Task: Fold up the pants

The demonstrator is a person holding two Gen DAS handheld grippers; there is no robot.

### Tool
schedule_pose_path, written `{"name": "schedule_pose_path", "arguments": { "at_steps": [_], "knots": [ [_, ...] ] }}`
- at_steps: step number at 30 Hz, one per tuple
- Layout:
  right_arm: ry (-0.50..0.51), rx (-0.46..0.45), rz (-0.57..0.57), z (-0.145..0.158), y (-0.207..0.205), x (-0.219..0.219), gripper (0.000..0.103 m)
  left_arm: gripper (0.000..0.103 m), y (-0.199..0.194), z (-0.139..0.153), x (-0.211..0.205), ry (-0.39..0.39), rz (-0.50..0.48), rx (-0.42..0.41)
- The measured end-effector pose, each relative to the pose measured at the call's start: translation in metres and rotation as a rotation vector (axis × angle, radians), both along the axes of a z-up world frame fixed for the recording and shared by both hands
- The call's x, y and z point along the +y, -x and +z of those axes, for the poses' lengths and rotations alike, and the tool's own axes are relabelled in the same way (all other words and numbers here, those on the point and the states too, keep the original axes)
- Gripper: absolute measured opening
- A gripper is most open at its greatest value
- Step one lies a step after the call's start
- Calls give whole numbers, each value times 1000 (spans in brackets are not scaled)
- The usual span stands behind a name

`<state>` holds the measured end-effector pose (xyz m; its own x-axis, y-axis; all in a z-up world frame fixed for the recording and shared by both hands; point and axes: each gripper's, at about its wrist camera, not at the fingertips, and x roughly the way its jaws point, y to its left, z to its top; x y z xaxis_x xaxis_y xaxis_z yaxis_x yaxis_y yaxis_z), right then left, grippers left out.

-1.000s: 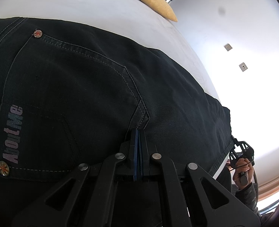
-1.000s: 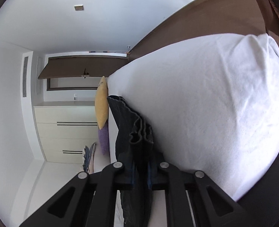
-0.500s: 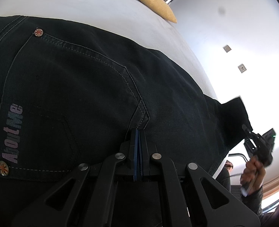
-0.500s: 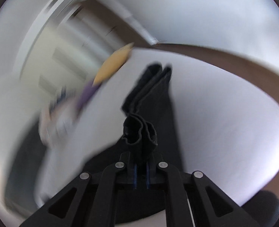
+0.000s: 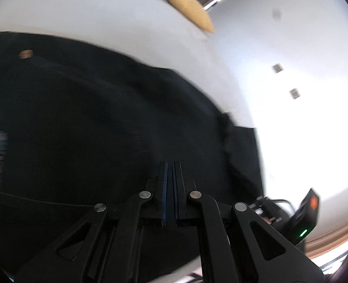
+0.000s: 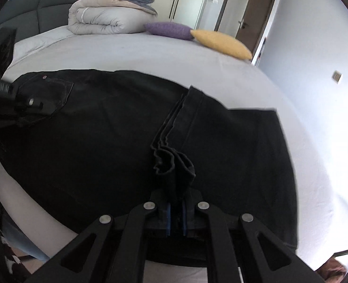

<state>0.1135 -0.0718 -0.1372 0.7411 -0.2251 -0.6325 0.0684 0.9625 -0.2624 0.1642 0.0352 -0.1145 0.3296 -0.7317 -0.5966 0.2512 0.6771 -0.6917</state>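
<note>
Black pants (image 6: 91,127) lie flat on a white bed (image 6: 131,54), waist and back pocket to the left. My right gripper (image 6: 176,207) is shut on the bunched leg hems (image 6: 174,162) and holds them over the middle of the pants, so the legs are folded back. My left gripper (image 5: 170,167) has its jaws together, resting on the pants (image 5: 91,129) near the back pocket; whether cloth is between them is hidden. It also shows in the right wrist view (image 6: 32,103) at the waist end. The right gripper's body (image 5: 298,214) shows at the lower right of the left wrist view.
A folded duvet (image 6: 105,16), a purple cushion (image 6: 169,29) and a yellow cushion (image 6: 221,43) lie at the far side of the bed. A dark headboard (image 6: 37,7) stands at the far left. A wardrobe and a door are behind.
My right gripper has swung the leg hems up from the bed's edge and carried them over the pants toward the waist. The left wrist view has shifted slightly and blurred.
</note>
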Motion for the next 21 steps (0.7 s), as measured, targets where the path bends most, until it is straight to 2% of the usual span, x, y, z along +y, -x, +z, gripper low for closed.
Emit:
{"name": "schedule_pose_path", "arguments": {
  "at_steps": [2, 5, 6, 8, 9, 10, 12, 16, 21],
  "knots": [
    [15, -21, 10, 4, 2, 6, 8, 3, -1, 9, -14, 50, -37, 2],
    [59, -56, 36, 12, 5, 22, 8, 4, -10, 12, -35, 106, -83, 51],
    [70, -64, 48, 15, 6, 27, 8, 6, -14, 10, -42, 125, -98, 84],
    [87, -75, 68, 20, 7, 36, 8, 17, -17, 6, -51, 115, -113, 114],
    [95, -76, 77, 21, 6, 41, 8, 27, -19, 6, -55, 108, -118, 119],
    [98, -75, 86, 21, 6, 44, 8, 43, -20, 6, -56, 113, -121, 123],
    [109, -71, 110, 20, 6, 52, 8, 68, -21, 8, -54, 141, -115, 126],
    [109, -55, 149, 17, 5, 66, 8, 68, -27, 7, -42, 174, -100, 149],
    [131, -61, 197, 18, 5, 83, 8, 68, -36, -1, -35, 116, -109, 188]
  ]
}}
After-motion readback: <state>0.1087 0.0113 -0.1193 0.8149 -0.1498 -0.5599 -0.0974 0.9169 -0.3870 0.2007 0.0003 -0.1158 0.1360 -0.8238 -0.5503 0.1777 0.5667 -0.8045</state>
